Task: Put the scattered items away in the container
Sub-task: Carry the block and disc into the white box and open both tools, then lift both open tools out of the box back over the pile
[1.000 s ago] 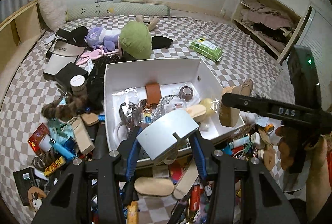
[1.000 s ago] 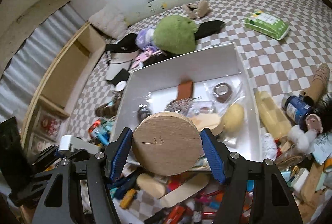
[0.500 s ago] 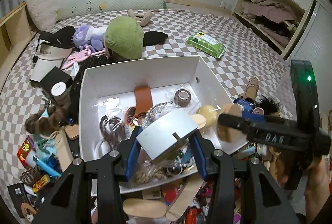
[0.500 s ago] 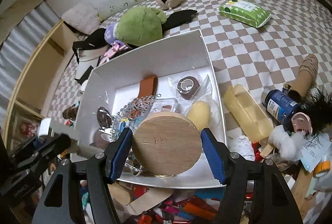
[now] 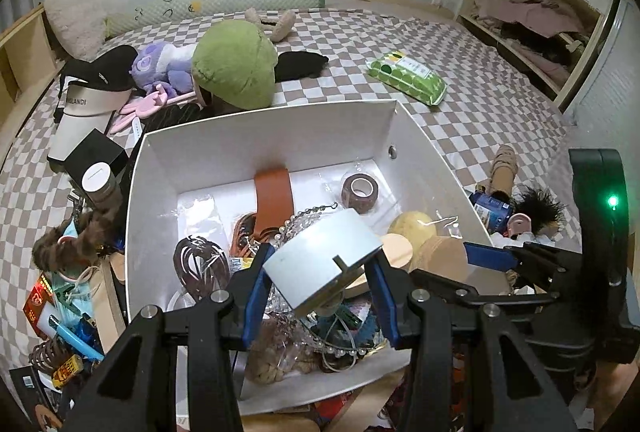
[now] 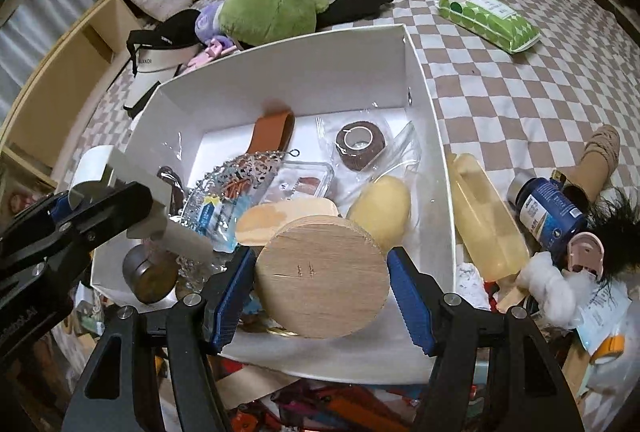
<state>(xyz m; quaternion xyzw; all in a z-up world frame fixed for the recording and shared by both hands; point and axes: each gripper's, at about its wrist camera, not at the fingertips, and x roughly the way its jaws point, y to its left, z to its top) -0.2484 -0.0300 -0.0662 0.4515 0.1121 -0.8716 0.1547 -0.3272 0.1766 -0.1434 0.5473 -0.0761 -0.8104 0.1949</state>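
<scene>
A white box (image 5: 264, 136) sits on the checkered bed, with a brown strap, a tape roll, beads and other items inside; it also shows in the right wrist view (image 6: 288, 72). My left gripper (image 5: 320, 280) is shut on a grey metal block (image 5: 324, 256) held over the box's near half. My right gripper (image 6: 320, 292) is shut on a round wooden disc (image 6: 322, 278), over the box's near right part. The right gripper shows at the right of the left wrist view (image 5: 492, 258); the left gripper and its block show at the left of the right wrist view (image 6: 100, 208).
Loose clutter lies left, right and in front of the box: a yellow bottle (image 6: 484, 216), a blue jar (image 6: 550, 210), a black feather toy (image 5: 538, 206), snack packs (image 5: 40, 296). A green plush (image 5: 236, 62), caps (image 5: 86, 100) and a green wipes pack (image 5: 406, 76) lie behind.
Both grippers have moved forward from above the clutter in front of the box to over the box's inside, each keeping its item.
</scene>
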